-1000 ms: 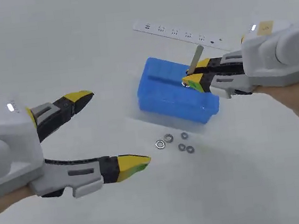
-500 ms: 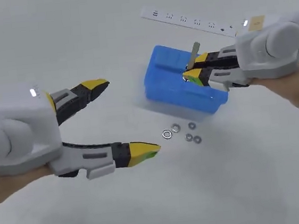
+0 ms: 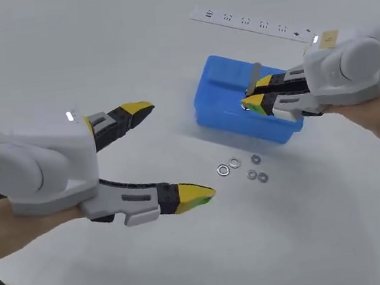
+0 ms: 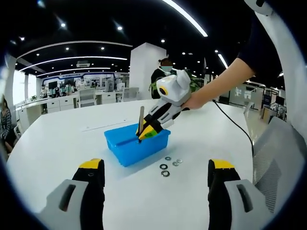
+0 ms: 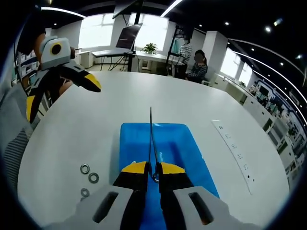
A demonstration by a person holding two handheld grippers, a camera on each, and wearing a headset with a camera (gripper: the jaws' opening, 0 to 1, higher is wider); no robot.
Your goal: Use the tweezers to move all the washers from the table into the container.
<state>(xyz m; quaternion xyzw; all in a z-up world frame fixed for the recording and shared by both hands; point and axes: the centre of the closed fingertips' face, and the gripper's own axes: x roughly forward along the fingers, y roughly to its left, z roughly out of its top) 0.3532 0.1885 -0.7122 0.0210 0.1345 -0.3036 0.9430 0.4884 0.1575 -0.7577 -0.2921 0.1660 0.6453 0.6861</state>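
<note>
Several small metal washers (image 3: 240, 168) lie on the white table just in front of the blue container (image 3: 232, 121). My right gripper (image 3: 252, 102) is over the container, shut on the grey tweezers (image 3: 255, 74), which stick out forward past its jaws. In the right gripper view the thin tweezers (image 5: 151, 139) run over the container's (image 5: 175, 143) inside, with the washers (image 5: 89, 174) to the left. My left gripper (image 3: 170, 151) is open with nothing between its jaws, left of the washers. The left gripper view shows the washers (image 4: 170, 166), the container (image 4: 132, 146) and the right gripper (image 4: 145, 135).
A white power strip (image 3: 252, 23) lies behind the container. Bare white tabletop surrounds the work. The left gripper view shows a person's arm (image 4: 218, 85) and a person standing in the background.
The head view has shifted and the left gripper's body shows more. The right gripper stays shut on the tweezers over the container and the left stays open.
</note>
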